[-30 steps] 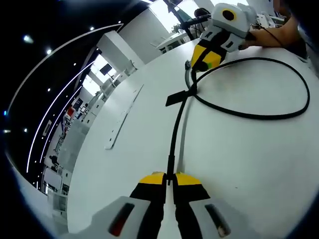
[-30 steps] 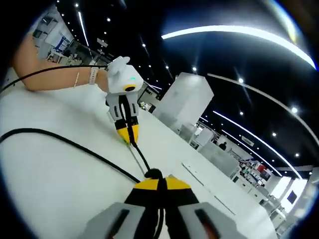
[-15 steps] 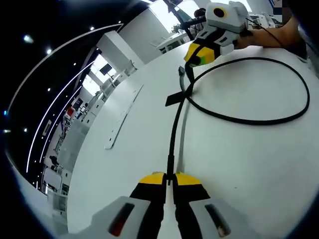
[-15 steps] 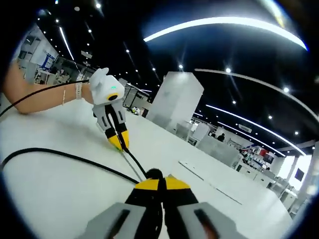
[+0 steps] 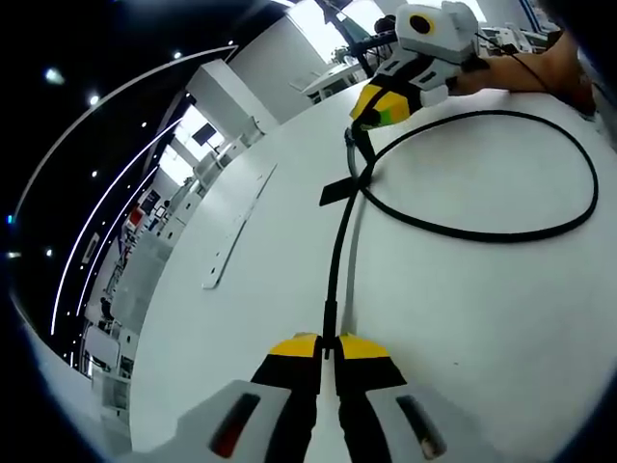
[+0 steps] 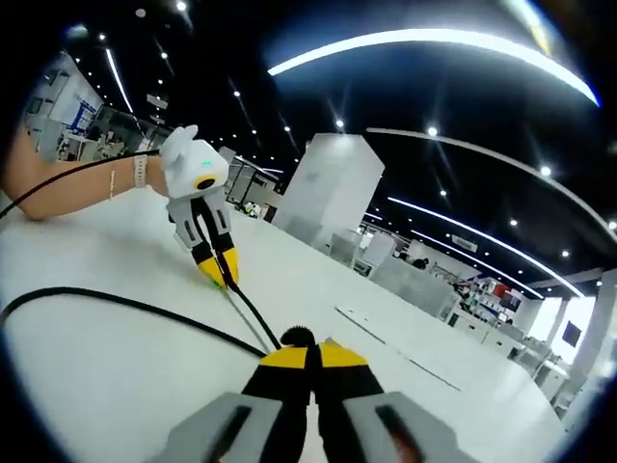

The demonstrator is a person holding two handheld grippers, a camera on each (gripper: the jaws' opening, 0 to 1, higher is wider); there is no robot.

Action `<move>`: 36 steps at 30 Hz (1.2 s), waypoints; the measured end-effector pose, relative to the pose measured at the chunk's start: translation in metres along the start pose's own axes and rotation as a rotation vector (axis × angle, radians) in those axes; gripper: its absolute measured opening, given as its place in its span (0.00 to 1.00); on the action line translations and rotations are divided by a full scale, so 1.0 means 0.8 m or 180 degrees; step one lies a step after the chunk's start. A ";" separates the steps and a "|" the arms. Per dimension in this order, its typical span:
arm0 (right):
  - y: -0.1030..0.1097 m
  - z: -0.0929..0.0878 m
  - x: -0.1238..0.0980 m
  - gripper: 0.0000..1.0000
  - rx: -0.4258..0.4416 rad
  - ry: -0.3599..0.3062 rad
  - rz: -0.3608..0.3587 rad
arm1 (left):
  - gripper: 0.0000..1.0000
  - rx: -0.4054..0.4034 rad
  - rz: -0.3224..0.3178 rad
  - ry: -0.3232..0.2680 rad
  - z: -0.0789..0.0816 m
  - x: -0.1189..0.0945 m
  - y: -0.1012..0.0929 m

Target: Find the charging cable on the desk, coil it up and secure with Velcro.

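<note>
— Where is the charging cable (image 5: 482,231) now?

— On the white tabletop (image 5: 463,328), laid in one wide loop. One straight run leads from the loop's crossing to the left gripper (image 5: 328,349), whose yellow-tipped jaws are closed on the cable. The black Velcro strap (image 5: 339,191) lies flat on the tabletop beside that crossing.

— And the other end?

— The right gripper (image 5: 371,108) has lifted the cable end a little further off the tabletop than half a second ago; a second ago it sat lower, nearly over the crossing. In the right gripper view its jaws are pressed together on the cable (image 6: 116,304), with a dark knob of it showing just above the tips (image 6: 308,355).

— Anything hard to read?

— The connector at the raised end is too small to make out. Whether the strap is fastened round the cable or only lies under it, I cannot tell. The loop's far side runs close to a person's forearm (image 5: 540,69).

— Room to work?

— A broad bare stretch of tabletop lies inside and in front of the loop. A long pale strip (image 5: 236,231) lies nearer the far left edge, well apart from the cable.
</note>
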State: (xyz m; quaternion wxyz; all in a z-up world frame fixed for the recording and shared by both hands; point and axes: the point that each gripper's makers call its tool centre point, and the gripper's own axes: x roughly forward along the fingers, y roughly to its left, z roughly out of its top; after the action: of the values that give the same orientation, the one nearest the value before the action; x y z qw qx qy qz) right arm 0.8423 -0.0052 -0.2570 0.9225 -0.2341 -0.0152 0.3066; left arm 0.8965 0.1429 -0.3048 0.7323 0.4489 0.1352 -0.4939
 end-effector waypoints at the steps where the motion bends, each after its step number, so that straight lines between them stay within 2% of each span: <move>1: 0.000 0.000 0.000 0.03 -0.0005 0.0001 -0.0004 | 0.07 -0.0001 -0.0001 0.0000 0.000 0.000 0.000; 14: -0.005 0.000 -0.001 0.03 0.0116 0.0000 0.0007 | 0.07 0.0004 -0.0015 0.0002 0.001 -0.001 -0.003; 17: -0.009 0.000 0.004 0.03 0.0348 -0.0016 0.0019 | 0.07 0.0019 -0.0011 0.0010 0.001 -0.001 -0.004; 26: -0.018 -0.007 0.016 0.03 0.0495 0.0044 0.0010 | 0.07 0.0042 -0.0045 -0.0005 0.001 -0.002 -0.006; 30: -0.021 -0.015 0.027 0.03 0.0467 0.0136 0.0113 | 0.07 0.0041 -0.0045 -0.0021 0.001 -0.001 -0.006; 36: -0.017 -0.032 0.051 0.03 0.0695 0.0280 0.0449 | 0.07 0.0031 -0.0043 -0.0041 -0.001 -0.001 -0.004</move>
State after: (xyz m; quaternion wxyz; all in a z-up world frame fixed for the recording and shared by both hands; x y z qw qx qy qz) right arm 0.8874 -0.0026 -0.2781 0.9184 -0.1460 0.0753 0.3600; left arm 0.8933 0.1434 -0.3067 0.7276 0.4484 0.1311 -0.5023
